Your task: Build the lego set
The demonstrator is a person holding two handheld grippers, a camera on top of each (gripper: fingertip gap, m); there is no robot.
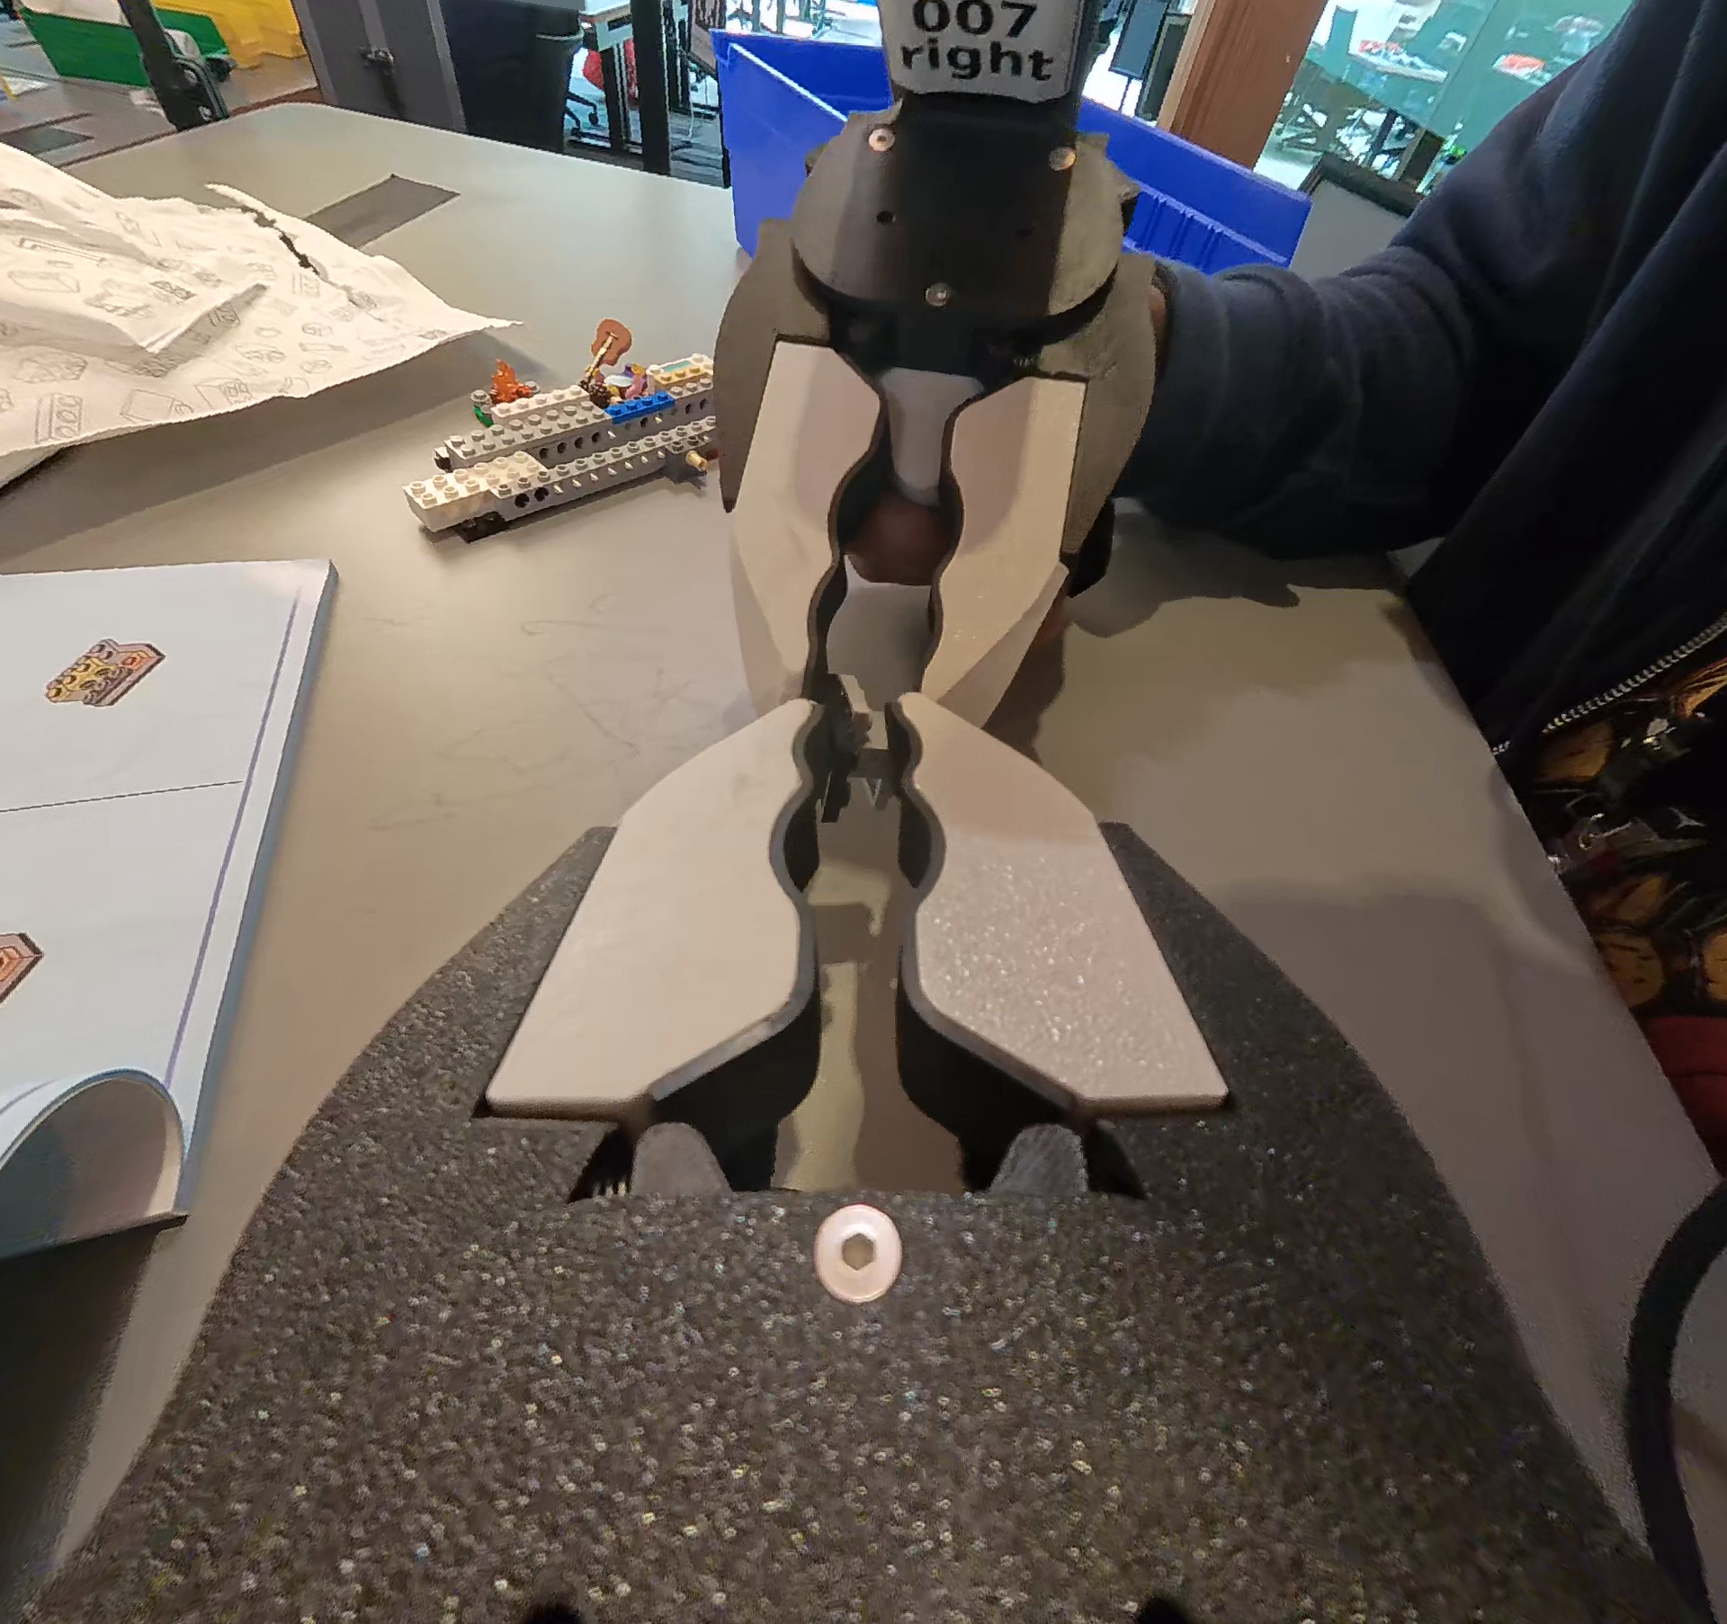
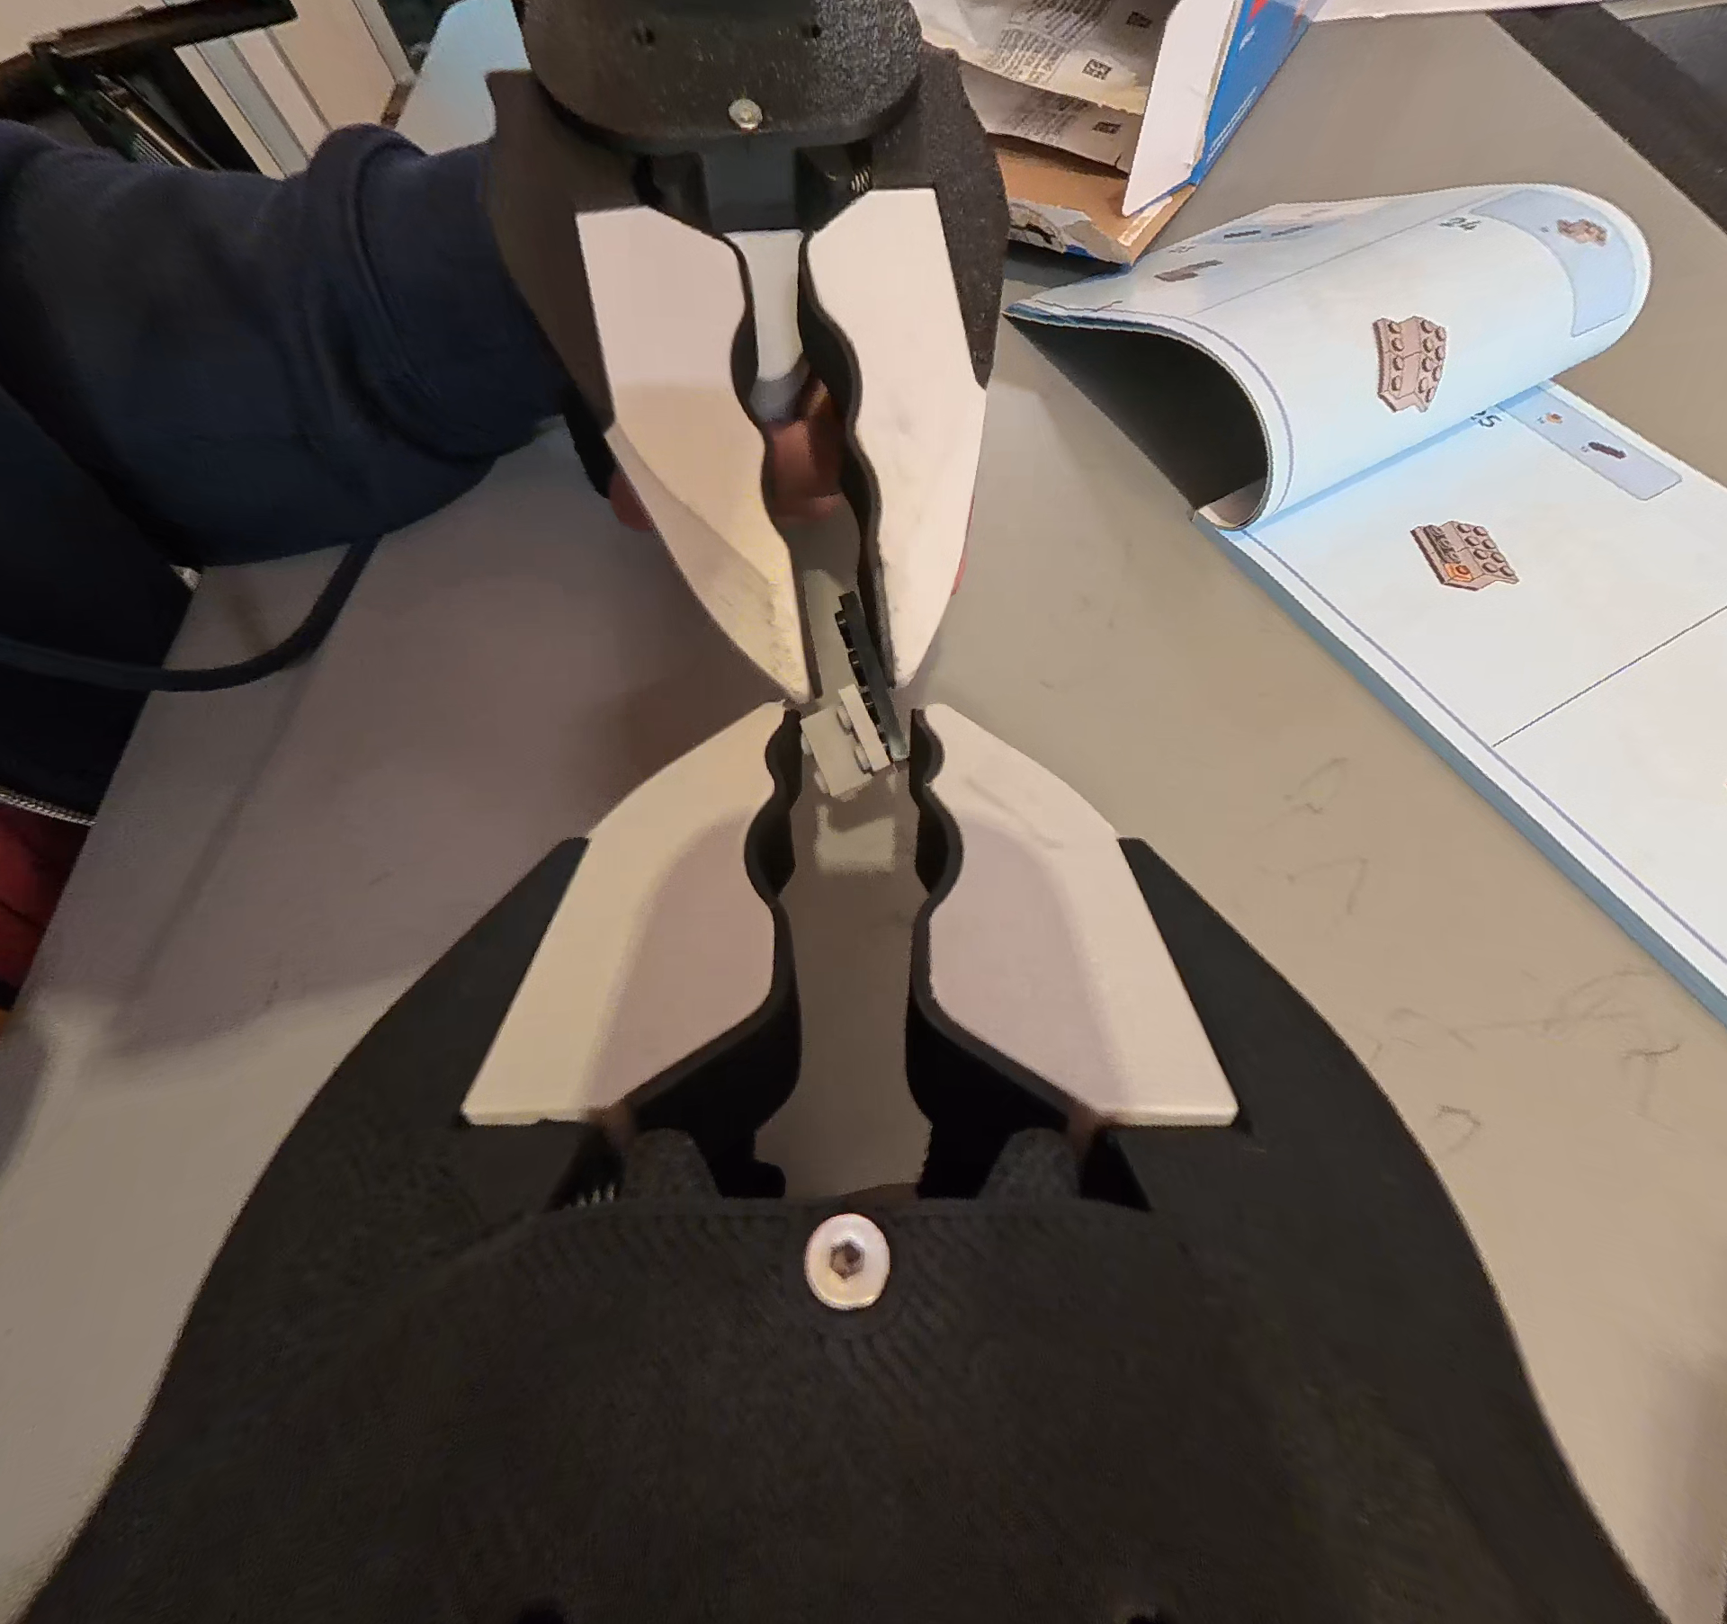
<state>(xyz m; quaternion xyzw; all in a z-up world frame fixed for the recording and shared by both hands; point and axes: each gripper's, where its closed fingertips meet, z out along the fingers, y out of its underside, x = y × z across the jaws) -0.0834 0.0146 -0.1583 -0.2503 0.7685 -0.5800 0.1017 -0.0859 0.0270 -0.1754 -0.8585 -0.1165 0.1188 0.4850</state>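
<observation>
1. Bricks meet between the 2 fingertips, above the grey worktop (image 2: 1168, 832): a thin black studded plate (image 2: 864, 645) and a small light-grey brick (image 2: 841, 752).
2. Left hand-held gripper (image 1: 852, 738) clenches the black plate flat between its pads.
3. Right hand-held gripper (image 2: 855, 762) clamps the grey brick.
4. Both pieces look light, rigid and slick; I judge opposite flat faces the safest hold.
5. An instruction booklet (image 2: 1402, 505) lies right.

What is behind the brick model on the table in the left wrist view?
Behind the brick model lies a crumpled printed paper sheet on the grey table, with a blue bin farther back right. The right gripper covers the model's right end.
</observation>
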